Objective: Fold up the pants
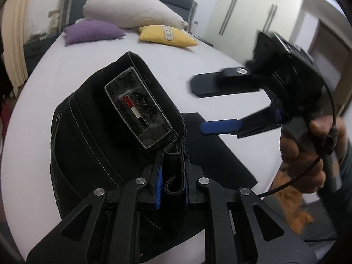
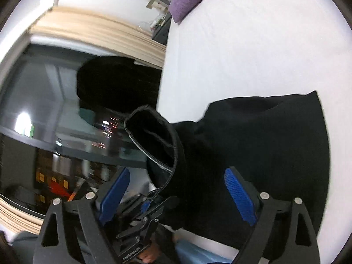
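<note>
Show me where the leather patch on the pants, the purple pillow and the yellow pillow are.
leather patch (image 1: pixel 138 107): left wrist view, on the red and white stripe at its middle.
purple pillow (image 1: pixel 92 32): left wrist view, middle of its top face.
yellow pillow (image 1: pixel 154 35): left wrist view, plain yellow part left of its patterned band.

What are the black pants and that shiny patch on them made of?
The pants look like heavy black cotton, maybe denim: matte, with pale stitched seams. The patch near the waistband looks like glossy leather or a fake one, crinkly, with a stitched border and a small red and white flag. The left tongs pinch the waistband.
</note>
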Motion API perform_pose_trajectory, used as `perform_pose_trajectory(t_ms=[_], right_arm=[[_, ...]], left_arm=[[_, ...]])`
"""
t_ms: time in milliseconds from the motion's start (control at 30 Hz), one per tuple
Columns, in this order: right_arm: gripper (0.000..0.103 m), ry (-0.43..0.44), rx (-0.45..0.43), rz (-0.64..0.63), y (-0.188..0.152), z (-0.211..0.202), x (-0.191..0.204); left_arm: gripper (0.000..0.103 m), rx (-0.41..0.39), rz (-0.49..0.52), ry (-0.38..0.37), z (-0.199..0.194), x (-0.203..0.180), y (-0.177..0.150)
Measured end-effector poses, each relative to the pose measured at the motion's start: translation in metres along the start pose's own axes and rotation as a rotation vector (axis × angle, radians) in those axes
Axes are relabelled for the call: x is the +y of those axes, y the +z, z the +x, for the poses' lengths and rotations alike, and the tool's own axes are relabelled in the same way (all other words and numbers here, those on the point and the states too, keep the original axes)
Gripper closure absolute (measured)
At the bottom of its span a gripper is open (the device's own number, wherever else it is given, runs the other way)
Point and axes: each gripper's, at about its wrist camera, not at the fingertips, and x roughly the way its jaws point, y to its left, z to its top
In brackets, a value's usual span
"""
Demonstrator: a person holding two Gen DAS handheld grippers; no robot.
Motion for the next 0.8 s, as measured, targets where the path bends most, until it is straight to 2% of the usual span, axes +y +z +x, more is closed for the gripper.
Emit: perform_pose_trajectory(t_ms=[133, 200, 233, 267, 300, 333, 433, 600, 800], right_arm=[[0.012, -0.036, 0.049, -0.019, -0.001, 0.013, 0.002], [0.018, -0.083, 0.069, -0.040, -0.002, 0.019, 0.003], [0.027, -0.097, 0.084, -0.047, -0.003, 0.022, 0.003], [0.043, -0.107, 0.096, -0.052, -0.003, 0.025, 0.002], [0.053, -0.128, 0.111, -0.062, -0.004, 0.028, 0.000], [0.071, -0.137, 0.112, -0.068, -0.005, 0.026, -0.001], [0.081, -0.165, 0.074, -0.085, -0.007, 0.012, -0.005], [0.085, -0.165, 0.032, -0.076, -0.008, -0.022, -0.027], [0.087, -0.170, 0.008, -0.043, 0.000, -0.049, -0.067]], left_arm=[[0.090, 0.012, 0.062, 0.020, 0.013, -0.016, -0.001], [0.090, 0.011, 0.100, 0.021, 0.017, -0.026, -0.007], [0.090, 0.010, 0.118, 0.020, 0.018, -0.031, -0.008], [0.090, 0.012, 0.143, 0.017, 0.020, -0.038, -0.008], [0.090, 0.011, 0.160, 0.013, 0.021, -0.042, -0.009], [0.090, 0.013, 0.171, 0.010, 0.024, -0.045, -0.008], [0.090, 0.015, 0.197, -0.005, 0.036, -0.057, -0.004], [0.090, 0.024, 0.235, -0.045, 0.055, -0.084, 0.005], [0.090, 0.052, 0.273, -0.066, 0.099, -0.122, 0.017]])
